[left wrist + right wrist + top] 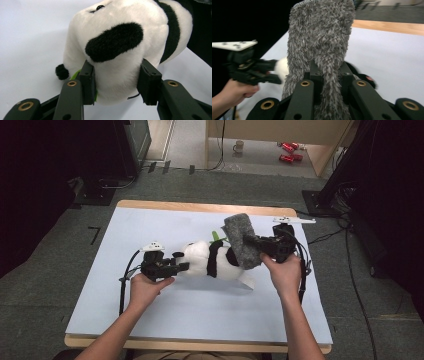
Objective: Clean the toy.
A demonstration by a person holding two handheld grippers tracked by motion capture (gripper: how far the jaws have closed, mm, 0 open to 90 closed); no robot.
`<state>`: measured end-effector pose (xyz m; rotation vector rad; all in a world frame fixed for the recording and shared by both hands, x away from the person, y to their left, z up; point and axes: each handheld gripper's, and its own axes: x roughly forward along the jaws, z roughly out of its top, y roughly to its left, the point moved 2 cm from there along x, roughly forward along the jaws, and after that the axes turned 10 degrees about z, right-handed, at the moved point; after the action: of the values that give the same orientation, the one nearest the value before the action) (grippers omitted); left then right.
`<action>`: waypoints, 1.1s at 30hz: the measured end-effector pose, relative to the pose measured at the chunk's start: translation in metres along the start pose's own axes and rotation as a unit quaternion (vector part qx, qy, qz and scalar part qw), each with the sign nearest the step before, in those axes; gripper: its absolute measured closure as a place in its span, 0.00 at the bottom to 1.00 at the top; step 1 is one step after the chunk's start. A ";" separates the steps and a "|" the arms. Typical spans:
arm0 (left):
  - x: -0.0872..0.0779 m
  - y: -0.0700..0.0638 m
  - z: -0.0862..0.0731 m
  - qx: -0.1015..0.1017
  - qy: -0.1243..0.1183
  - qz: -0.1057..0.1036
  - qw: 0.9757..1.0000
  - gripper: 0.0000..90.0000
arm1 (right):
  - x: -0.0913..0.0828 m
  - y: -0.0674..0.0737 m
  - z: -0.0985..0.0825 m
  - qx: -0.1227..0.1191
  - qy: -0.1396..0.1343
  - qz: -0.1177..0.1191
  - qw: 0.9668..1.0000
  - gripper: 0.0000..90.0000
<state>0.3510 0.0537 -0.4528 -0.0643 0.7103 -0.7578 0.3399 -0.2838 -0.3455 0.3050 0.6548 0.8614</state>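
From above, we see the grey cloth [242, 240] covering one end of the panda toy [212, 260], so that end is hard to make out. The panda lies on its side on the bench [150, 315], near the middle, its long axis running left to right. Our left claw [116, 80] pinches the panda's white end, jaws partly spread around it. Our right claw [329, 75] is pressed together on the cloth, which stands upright above the toy.
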 end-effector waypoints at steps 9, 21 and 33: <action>-0.001 0.001 0.000 0.009 -0.005 0.004 1.000 0.60 | 0.047 0.035 -0.016 -0.022 0.066 0.057 0.996 0.88; -0.001 0.005 -0.001 0.027 -0.020 -0.025 0.999 0.42 | 0.060 0.009 -0.034 -0.016 0.086 0.021 0.996 0.88; -0.004 0.010 -0.003 0.133 -0.030 -0.041 0.990 0.42 | 0.056 -0.001 -0.028 -0.012 0.077 0.014 0.997 0.88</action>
<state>0.3535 0.0643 -0.4556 0.1265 0.5469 -0.9192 0.3483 -0.2410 -0.3900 0.2275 0.7841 0.9257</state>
